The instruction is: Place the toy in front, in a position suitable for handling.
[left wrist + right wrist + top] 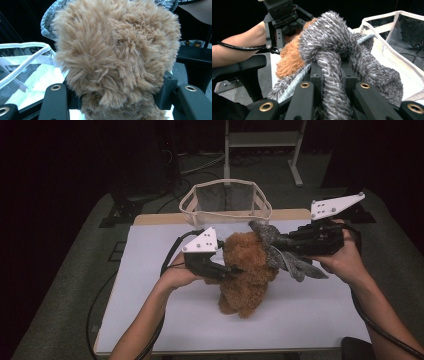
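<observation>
Left gripper (231, 269) clamped on the brown plush toy's (247, 270) left flank, right gripper (280, 241) pinched shut on grey scarf (292, 260) at its right, forearms angled inward.

Right gripper view. The right gripper (329, 75) has its two black jaws closed on a grey fuzzy scarf (332, 47), a strand of it pinched between them and running down toward the camera. The scarf loops up into a knot just above the jaws, and more of it drapes off to the right. Behind the knot, orange-brown fur of a plush toy (290, 56). The left gripper (280, 27) presses against that fur from the far side, forearm (234, 51) entering from the left. White-rimmed mesh basket (397, 15) upper right.
</observation>
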The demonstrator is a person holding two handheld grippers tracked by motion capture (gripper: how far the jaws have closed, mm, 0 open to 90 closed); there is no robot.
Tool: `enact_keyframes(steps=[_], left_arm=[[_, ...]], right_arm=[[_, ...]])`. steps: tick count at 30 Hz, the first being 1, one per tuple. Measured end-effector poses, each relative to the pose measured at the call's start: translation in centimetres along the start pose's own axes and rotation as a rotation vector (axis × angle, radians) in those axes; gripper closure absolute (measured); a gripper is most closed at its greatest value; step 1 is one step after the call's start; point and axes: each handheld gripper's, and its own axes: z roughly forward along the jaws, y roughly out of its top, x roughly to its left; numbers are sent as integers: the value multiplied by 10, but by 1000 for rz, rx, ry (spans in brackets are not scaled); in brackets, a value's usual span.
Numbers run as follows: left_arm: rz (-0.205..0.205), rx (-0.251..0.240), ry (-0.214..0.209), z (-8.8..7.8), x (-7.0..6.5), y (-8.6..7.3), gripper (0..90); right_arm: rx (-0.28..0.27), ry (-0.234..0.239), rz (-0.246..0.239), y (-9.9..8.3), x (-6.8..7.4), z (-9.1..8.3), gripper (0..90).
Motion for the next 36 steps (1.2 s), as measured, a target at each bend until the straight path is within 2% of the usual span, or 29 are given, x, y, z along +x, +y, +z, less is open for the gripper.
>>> enact_keyframes(steps=[3,5,8,10,13,16,17,19,22,23,24,27,31,36], left_arm=[[-1,23,-12,-2,0,0,350],[3,53,-6,-5,0,2,272],[3,74,3,-13,-1,4,186],[15,73,15,-19,-3,7,185],[30,109,32,-20,-5,11,114],[26,114,36,-19,-6,13,74],[40,116,49,-21,-6,15,71],[42,117,51,-21,-6,16,56],[52,138,56,-21,-7,17,62],[70,149,59,-23,-7,15,151],[70,149,59,-23,-7,15,201],[69,153,66,-26,-7,12,248],[77,159,66,-29,-7,11,253],[65,156,73,-38,-7,4,253]], right_arm=[[-1,2,-7,2,1,4,760],[5,19,-13,6,3,14,760],[4,29,-16,8,3,19,760],[10,38,-25,10,4,25,760],[15,56,-27,13,5,36,760],[17,65,-30,15,6,42,760],[18,72,-34,17,8,48,760],[22,80,-42,19,9,53,760],[25,88,-45,21,10,58,760],[27,87,-54,22,11,61,759],[27,87,-54,22,11,61,759],[8,77,-56,20,12,58,759],[-7,71,-55,19,12,54,759],[-28,66,-48,13,10,50,758]])
